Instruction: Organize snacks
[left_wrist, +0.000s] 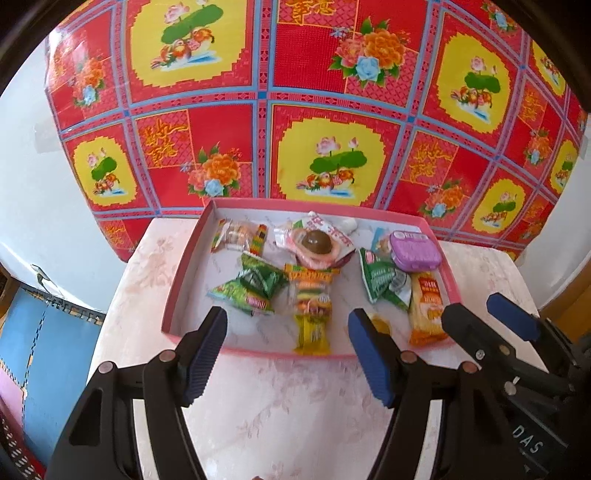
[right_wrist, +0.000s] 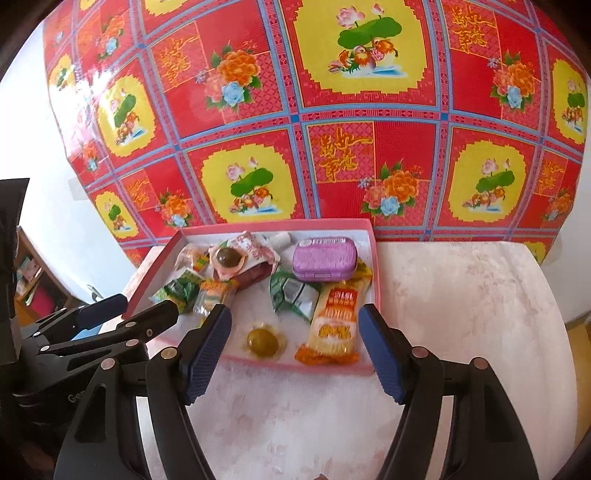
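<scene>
Left wrist view: left tool (left_wrist: 288, 332) hanging above the near rim of the pink tray (left_wrist: 184, 280) on the counter (left_wrist: 288, 417), pads apart, nothing between them. Directly ahead, between the pads, the yellow burger-print packet (left_wrist: 311, 314), long axis running near to far, near end against the tray's near wall; green packets (left_wrist: 255, 288) just to its left. Right tool (left_wrist: 487, 317) visible at the right edge, over the tray's near right corner, beside the orange wafer packet (left_wrist: 426, 314). Right wrist view: right tool (right_wrist: 295, 328) also spread apart and empty, aimed into the tray's near right part. Round amber candy (right_wrist: 263, 341) slightly left of centre between the pads; orange wafer packet (right_wrist: 334, 325) right of centre, lengthwise near to far, close to the right pad. Purple tin (right_wrist: 325, 258) farther back. Judgement: wafer packet and amber candy nearer the right tool, burger-print packet nearer the left; snacks all lying within the tray.
</scene>
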